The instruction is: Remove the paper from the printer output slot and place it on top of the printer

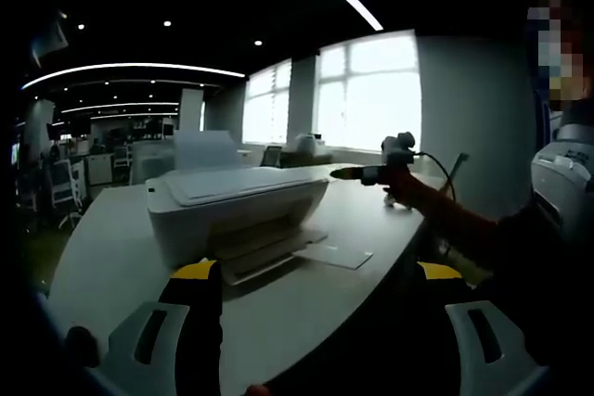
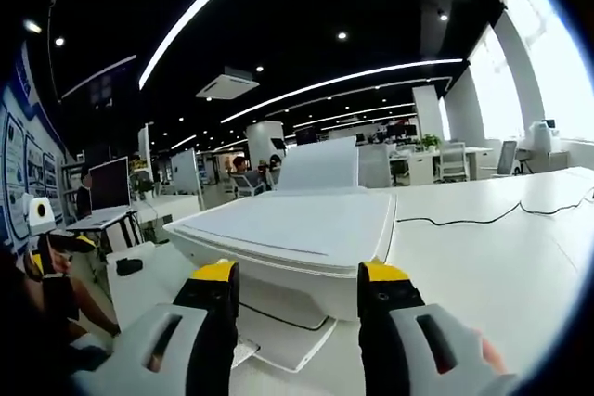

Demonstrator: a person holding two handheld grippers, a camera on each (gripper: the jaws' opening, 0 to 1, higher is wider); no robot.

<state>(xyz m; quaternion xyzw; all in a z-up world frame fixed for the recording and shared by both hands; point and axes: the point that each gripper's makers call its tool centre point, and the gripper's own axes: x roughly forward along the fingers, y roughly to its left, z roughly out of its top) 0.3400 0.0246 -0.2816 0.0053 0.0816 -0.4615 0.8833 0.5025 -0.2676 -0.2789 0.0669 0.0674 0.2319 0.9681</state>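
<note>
The printer (image 1: 237, 210) is white and sits on the pale bench (image 1: 102, 248) at about 9 o'clock of centre in the left gripper view. Its flat lid is shut, a rear paper support (image 1: 206, 149) stands upright behind it, and its output tray (image 1: 332, 255) is pulled out toward 5 o'clock. On that tray a sheet of white paper (image 1: 336, 254) seems to lie flat, its corner jutting past the printer's front; the fisheye makes it hard to tell sheet from tray.

The left gripper (image 1: 320, 275) stands at 6 o'clock with its yellow-tipped jaws wide apart and nothing between them, short of the printer. The other gripper shows at 3 o'clock in that view, held by a dark-sleeved arm (image 1: 464, 224) above the bench beyond the printer.

In the right gripper view the printer (image 2: 297, 234) fills the centre, its top bare and smooth, the support (image 2: 320, 166) rising at 12 o'clock. The right gripper (image 2: 302, 289) has its jaws apart too, close before the printer's front edge, above the output tray (image 2: 283, 340), with nothing held. A black cable (image 2: 483, 215) trails over the bench (image 2: 501, 266) at 3 o'clock
</note>
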